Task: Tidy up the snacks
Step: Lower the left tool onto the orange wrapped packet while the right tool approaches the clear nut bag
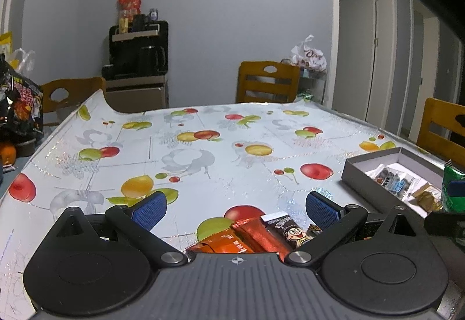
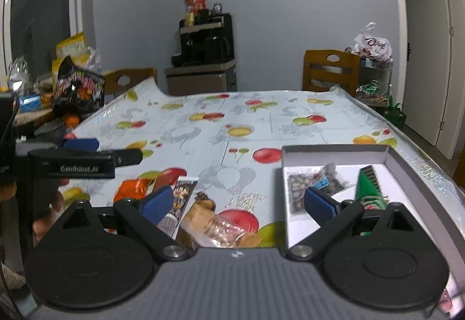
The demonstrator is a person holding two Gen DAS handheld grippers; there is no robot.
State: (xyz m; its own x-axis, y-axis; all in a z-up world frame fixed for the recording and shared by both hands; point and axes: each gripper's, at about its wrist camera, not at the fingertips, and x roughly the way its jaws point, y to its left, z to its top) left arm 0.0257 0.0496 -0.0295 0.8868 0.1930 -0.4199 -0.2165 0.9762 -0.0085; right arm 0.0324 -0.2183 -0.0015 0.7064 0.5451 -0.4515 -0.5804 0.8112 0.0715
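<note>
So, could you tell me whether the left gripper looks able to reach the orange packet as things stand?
Probably yes. The left gripper is open, and the orange packet lies on the table just below and between its fingers, with nothing over it; a cartoon packet sits close alongside.

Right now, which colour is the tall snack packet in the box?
Green, with a red logo on it: the snack packet shows best in the right wrist view.

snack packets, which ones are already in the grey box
The clear seed packet and the green packet lie inside the grey box. The orange packet and the cartoon-face packet lie outside, on the tablecloth.
</note>
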